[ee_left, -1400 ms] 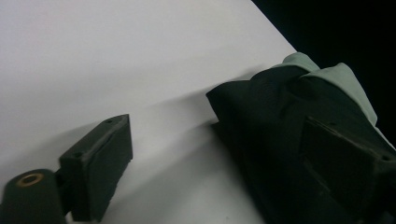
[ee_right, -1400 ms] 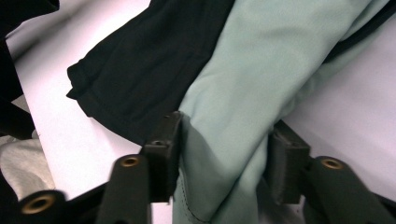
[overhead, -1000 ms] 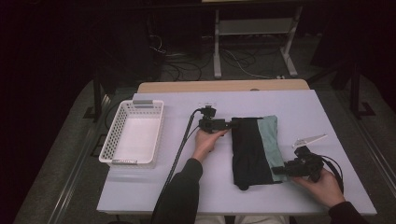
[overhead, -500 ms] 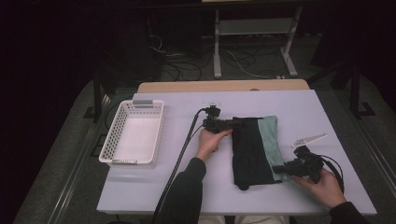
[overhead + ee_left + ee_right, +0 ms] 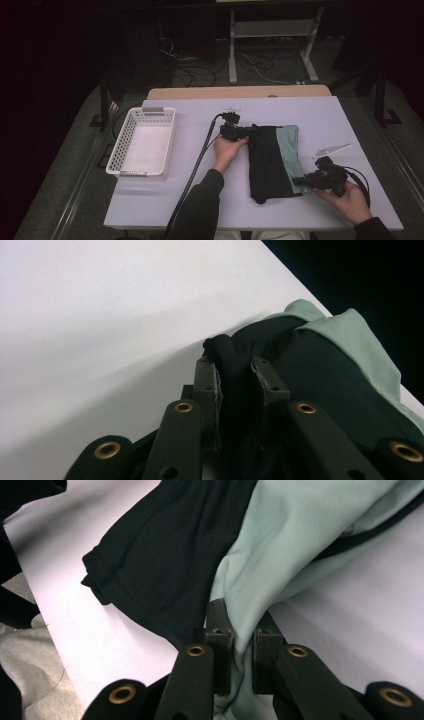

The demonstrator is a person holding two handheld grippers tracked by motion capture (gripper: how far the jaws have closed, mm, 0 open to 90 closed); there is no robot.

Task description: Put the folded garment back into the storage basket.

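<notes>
White table, basket – holds nothing visible

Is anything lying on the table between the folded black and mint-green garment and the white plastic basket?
Nothing visible does. The folded black and mint-green garment is pinched by the left gripper and right gripper; the table between it and the white plastic basket carries only the left gripper's cable.
</notes>
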